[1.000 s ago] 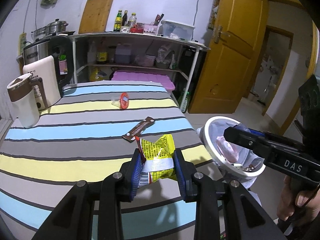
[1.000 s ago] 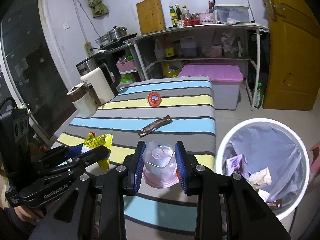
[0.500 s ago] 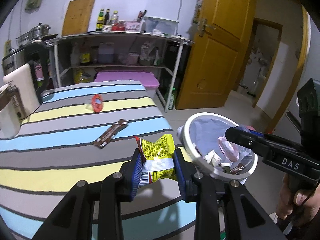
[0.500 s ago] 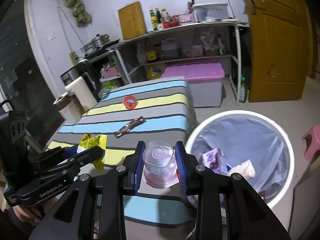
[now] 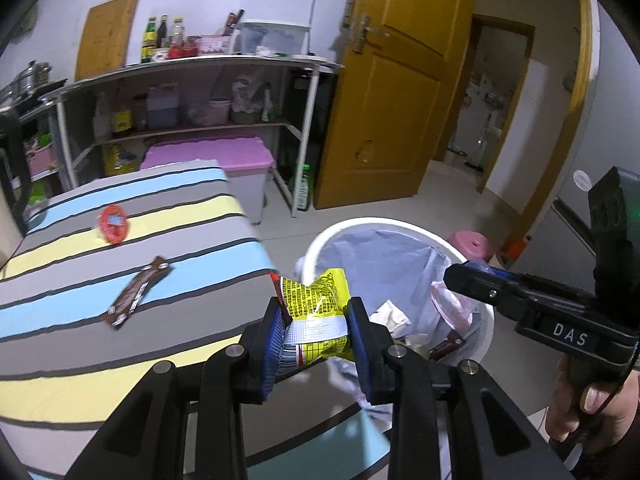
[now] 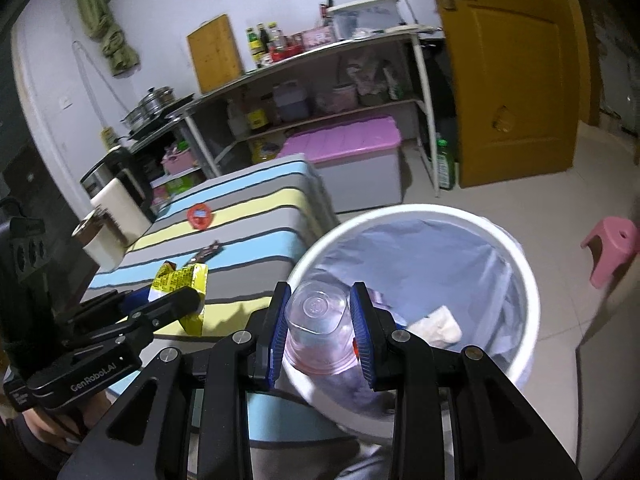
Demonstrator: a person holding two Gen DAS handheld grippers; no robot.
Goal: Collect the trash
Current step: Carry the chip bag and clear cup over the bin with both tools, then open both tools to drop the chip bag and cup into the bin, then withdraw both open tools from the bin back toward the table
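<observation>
My left gripper [image 5: 316,332] is shut on a yellow snack bag [image 5: 316,304], held above the striped table's right edge beside the white trash bin [image 5: 484,320]. My right gripper [image 6: 319,326] is shut on a clear plastic cup [image 6: 318,324], held over the near rim of the bin [image 6: 528,292]. The bin has a bluish liner and some trash inside. A brown wrapper [image 5: 138,298] and a red round lid [image 5: 114,230] lie on the table. The left gripper and the yellow bag [image 6: 180,284] show in the right wrist view.
The striped table [image 5: 80,344] stands left of the bin. A pink stool [image 6: 612,248] stands on the floor to the right. A shelf unit [image 5: 192,92], a pink-lidded box [image 5: 204,160] and a yellow door [image 5: 400,92] are behind.
Both grippers have moved right, off the table toward the bin. The cup is now over the bin's rim and the yellow bag is at the table's edge.
</observation>
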